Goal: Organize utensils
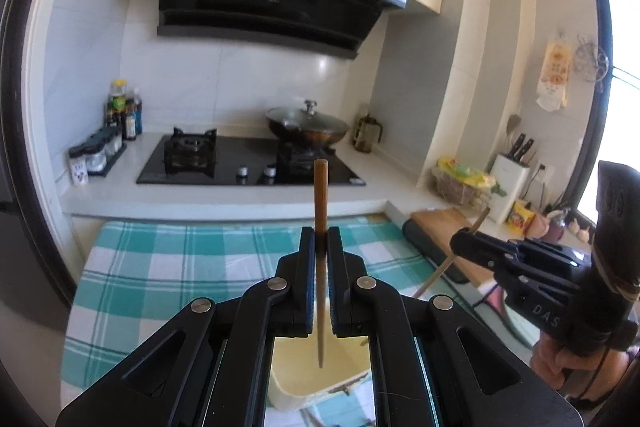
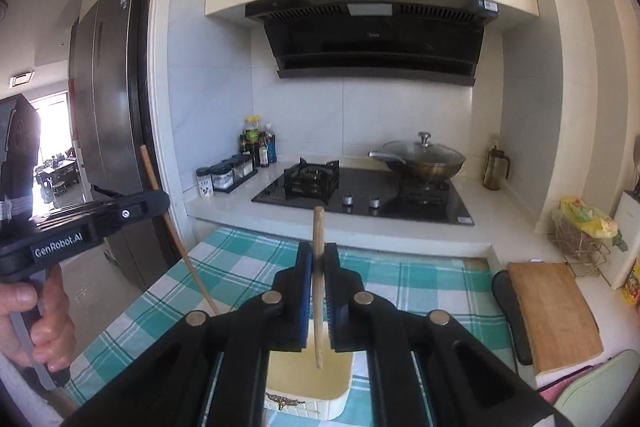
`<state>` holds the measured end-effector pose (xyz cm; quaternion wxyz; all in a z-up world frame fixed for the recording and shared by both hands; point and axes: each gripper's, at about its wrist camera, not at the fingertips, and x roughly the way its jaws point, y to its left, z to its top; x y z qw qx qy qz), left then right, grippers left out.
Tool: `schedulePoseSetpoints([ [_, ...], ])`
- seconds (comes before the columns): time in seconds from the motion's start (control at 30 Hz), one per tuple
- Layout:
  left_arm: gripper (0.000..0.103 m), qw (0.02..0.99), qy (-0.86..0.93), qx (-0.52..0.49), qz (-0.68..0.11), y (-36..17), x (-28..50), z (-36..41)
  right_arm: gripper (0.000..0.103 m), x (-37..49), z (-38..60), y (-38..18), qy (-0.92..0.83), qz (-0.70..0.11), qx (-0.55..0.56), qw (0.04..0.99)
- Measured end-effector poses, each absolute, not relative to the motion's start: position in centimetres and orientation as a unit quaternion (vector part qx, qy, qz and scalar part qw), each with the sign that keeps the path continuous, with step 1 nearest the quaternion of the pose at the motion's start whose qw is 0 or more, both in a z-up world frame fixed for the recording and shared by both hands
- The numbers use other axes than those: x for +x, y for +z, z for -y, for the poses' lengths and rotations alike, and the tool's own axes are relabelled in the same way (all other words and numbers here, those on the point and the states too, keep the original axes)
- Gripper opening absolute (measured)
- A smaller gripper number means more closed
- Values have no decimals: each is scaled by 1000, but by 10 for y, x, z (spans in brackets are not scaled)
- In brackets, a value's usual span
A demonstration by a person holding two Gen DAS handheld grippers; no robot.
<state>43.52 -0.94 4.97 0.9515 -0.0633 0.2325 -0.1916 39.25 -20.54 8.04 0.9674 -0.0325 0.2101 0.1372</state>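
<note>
Both grippers are loaded: the left gripper [image 1: 320,243] is clamped on a darker chopstick [image 1: 320,195] and the right gripper [image 2: 318,259] is pinched tight on a paler chopstick [image 2: 318,239], each stick standing nearly upright between the pads, thick end at twelve o'clock, thin tip at six. Under both tips sits a cream box [image 2: 344,393] on the checked cloth [image 2: 240,259], so each stick hangs point-down over its opening, not yet dropped in by the look of it. From the left camera the right gripper shows at three o'clock with its stick slanting; from the right camera the left gripper sits at nine o'clock, a hand [image 2: 44,323] wrapped round its handle. Handling-wise, I'd judge these sticks light, stiff and smooth, apt to pivot or slide in a narrow pinch, and the current hold around the middle looks sensible, keeping the tip free to aim. Now the murky part: the gripper bodies cover most of the box, so its inside, any dividers and any contents are hidden; whether either tip touches the bottom cannot be told. Something dark lies on the cloth near the box at six o'clock in the left view, too cut off to name.
</note>
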Motion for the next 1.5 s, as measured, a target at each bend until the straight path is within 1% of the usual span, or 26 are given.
schedulePoseSetpoints([
  [0.1, 4, 940, -186, -58, -279, 12, 454, 24, 6, 417, 199, 39, 138, -267, -26, 953],
  [0.2, 4, 935, -178, -41, -304, -18, 462, 38, 6, 434, 193, 1, 131, -312, -28, 941],
  [0.3, 4, 934, -172, -19, -311, -33, 464, 50, 6, 444, 195, -24, 131, -337, -12, 932],
  [0.37, 9, 934, -163, -10, -317, -37, 460, 54, 7, 446, 197, -35, 130, -350, -7, 928],
  [0.4, 23, 934, -160, -8, -319, -37, 457, 54, 9, 445, 198, -37, 124, -351, -7, 928],
  [0.43, 43, 936, -156, -6, -316, -36, 451, 54, 18, 443, 201, -37, 123, -352, -6, 928],
  [0.47, 53, 940, -147, -2, -308, -34, 442, 52, 34, 438, 204, -35, 124, -349, -2, 929],
  [0.5, 67, 944, -139, 2, -299, -31, 435, 50, 41, 432, 209, -34, 124, -344, 3, 931],
  [0.53, 73, 949, -131, 10, -287, -29, 425, 49, 47, 425, 213, -31, 123, -335, 8, 934],
  [0.73, 80, 956, -104, 49, -270, -22, 371, 46, 47, 372, 237, -27, 108, -311, -24, 944],
  [0.83, 82, 957, -102, 51, -265, -17, 346, 41, 48, 344, 250, -32, 100, -314, -33, 944],
  [1.07, 84, 959, -101, 43, -262, -8, 307, 32, 49, 295, 281, -61, 68, -336, -28, 939],
  [1.13, 89, 957, -105, 33, -268, -13, 294, 20, 49, 286, 290, -78, 54, -351, -20, 935],
  [1.2, 93, 955, -100, 26, -279, -28, 281, 0, 49, 276, 300, -97, 33, -363, -15, 931],
  [1.27, 94, 951, -84, 20, -298, -53, 269, -25, 49, 267, 313, -119, 7, -373, -19, 928],
  [1.4, 94, 930, -48, -21, -363, -128, 259, -81, 49, 249, 345, -170, -41, -410, -10, 911],
  [1.5, 93, 918, -19, -38, -395, -175, 257, -109, 49, 245, 361, -194, -67, -427, -5, 902],
])
